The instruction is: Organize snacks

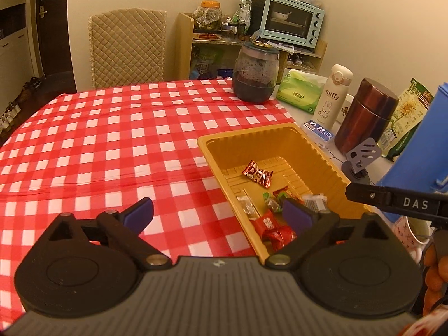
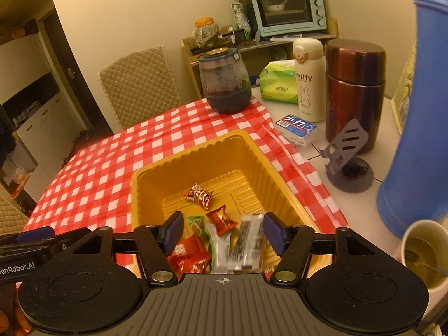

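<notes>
A yellow plastic tray (image 1: pixel 313 145) (image 2: pixel 156 173) sits on the red checked tablecloth and holds several wrapped snacks: a red candy (image 1: pixel 257 174) (image 2: pixel 199 195), red packets (image 1: pixel 275 231) (image 2: pixel 190 257), a green sweet (image 1: pixel 271 201) and a silver bar (image 2: pixel 247 240). My left gripper (image 1: pixel 221 215) is open and empty, low over the tray's left rim. My right gripper (image 2: pixel 224 232) is open over the tray's near end, the snacks lying beneath and between its fingers. Its finger also shows in the left wrist view (image 1: pixel 392 198).
A dark glass jar (image 1: pixel 256 72) (image 2: pixel 225 81), tissue pack (image 2: pixel 278 82), miffy bottle (image 2: pixel 309 79), brown flask (image 2: pixel 354 92), phone stand (image 2: pixel 347 154), blue jug (image 2: pixel 414 128) and a mug (image 2: pixel 425 254) crowd the right side. A padded chair (image 1: pixel 127 47) stands behind the table.
</notes>
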Demonstrator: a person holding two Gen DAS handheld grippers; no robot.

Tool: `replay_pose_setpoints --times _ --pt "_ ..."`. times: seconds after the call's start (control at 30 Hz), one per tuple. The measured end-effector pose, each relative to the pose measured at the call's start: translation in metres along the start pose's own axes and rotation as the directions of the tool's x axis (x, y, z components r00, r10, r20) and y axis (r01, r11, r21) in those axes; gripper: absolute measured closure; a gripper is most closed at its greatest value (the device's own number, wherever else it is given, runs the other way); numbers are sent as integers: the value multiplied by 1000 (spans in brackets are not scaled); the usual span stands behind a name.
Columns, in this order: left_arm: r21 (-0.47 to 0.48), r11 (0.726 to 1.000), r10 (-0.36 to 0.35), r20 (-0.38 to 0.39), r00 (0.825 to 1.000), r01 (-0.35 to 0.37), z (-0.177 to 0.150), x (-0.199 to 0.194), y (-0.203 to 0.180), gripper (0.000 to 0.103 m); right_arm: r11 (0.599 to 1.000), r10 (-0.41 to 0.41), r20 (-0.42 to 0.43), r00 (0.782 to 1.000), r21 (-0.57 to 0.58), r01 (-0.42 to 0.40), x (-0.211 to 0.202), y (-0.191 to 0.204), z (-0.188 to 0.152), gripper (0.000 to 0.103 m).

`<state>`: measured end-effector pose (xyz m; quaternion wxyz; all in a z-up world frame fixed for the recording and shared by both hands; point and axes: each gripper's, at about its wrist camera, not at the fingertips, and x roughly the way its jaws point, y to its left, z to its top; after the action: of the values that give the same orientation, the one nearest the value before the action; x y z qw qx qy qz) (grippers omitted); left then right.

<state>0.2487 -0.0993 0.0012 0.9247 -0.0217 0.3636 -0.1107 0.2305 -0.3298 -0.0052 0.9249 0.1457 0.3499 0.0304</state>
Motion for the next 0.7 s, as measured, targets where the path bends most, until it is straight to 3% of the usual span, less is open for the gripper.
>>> replay_pose_setpoints --times 0.17,0.7 --pt "-8 1000 11 6 1000 -11 -9 -27 -2 1 1000 0 8 1000 -10 0 -29 9 -7 20" --pt "-26 999 32 31 999 -31 -47 -109 5 0 996 -42 24 999 -82 44 -106 36 -48 14"
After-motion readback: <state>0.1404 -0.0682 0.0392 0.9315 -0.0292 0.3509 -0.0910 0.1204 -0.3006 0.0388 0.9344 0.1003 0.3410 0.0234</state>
